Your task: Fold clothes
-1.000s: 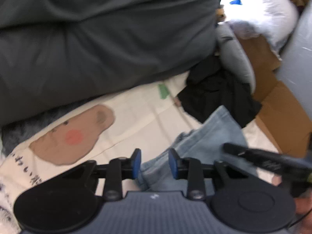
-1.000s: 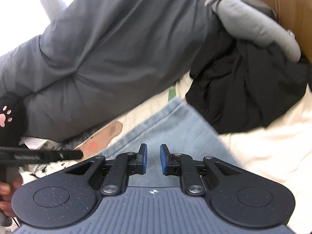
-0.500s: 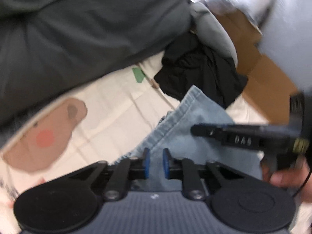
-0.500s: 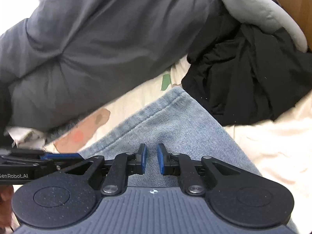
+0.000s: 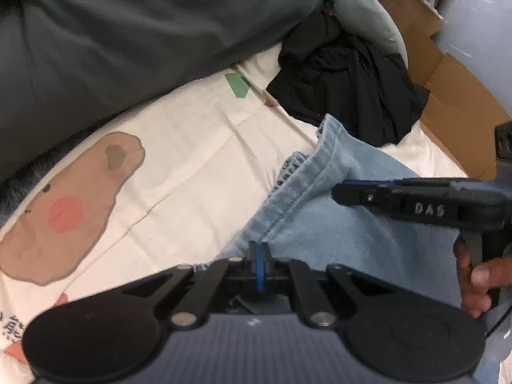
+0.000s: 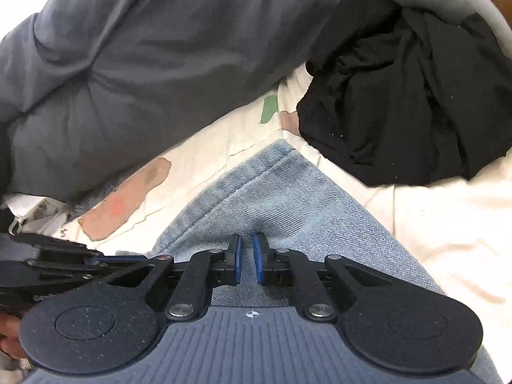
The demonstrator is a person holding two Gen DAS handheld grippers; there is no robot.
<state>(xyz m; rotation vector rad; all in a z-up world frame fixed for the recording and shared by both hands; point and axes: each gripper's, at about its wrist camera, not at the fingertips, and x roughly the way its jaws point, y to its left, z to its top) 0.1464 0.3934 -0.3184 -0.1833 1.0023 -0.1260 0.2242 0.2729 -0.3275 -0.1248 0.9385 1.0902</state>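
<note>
Two grippers: we hold one in each hand, both over the jeans (image 5: 336, 224), which lie on the cream bedsheet (image 5: 192, 147) with the hemmed leg end reaching toward the black garment (image 5: 352, 80).
Left gripper (image 5: 258, 264): its blue fingers (image 5: 254, 262) are pressed together at the seamed edge of the denim; from where the fabric meets the pads, we judge they are pinching that edge, likely so the leg can be lifted or drawn over.
Right gripper (image 6: 246, 262): its fingers (image 6: 236, 259) stand a narrow way apart with denim showing through the gap; we judge nothing is clamped, and that it sits low over the cloth to take a second hold or press it flat.
Why the pair sits so: one gripper on the seam side and one further in on the leg would let us carry a straight fold line, as we read it.
Stage of fold: one leg end shows, with a frayed layer peeking beneath it; this fits jeans already doubled leg on leg as well as jeans only loosely bunched, and we cannot settle which.
Hidden: waistband and the rest of the jeans are cut off behind the gripper bodies.
Hard to make out: whether the left pads hold one layer or two.
Nearby: grey duvet (image 6: 160, 64) bulks along the far side; cardboard box (image 5: 448, 86) lies beyond the black garment.
Hand (image 5: 476, 281): only some of it shows on the right gripper's handle.
</note>
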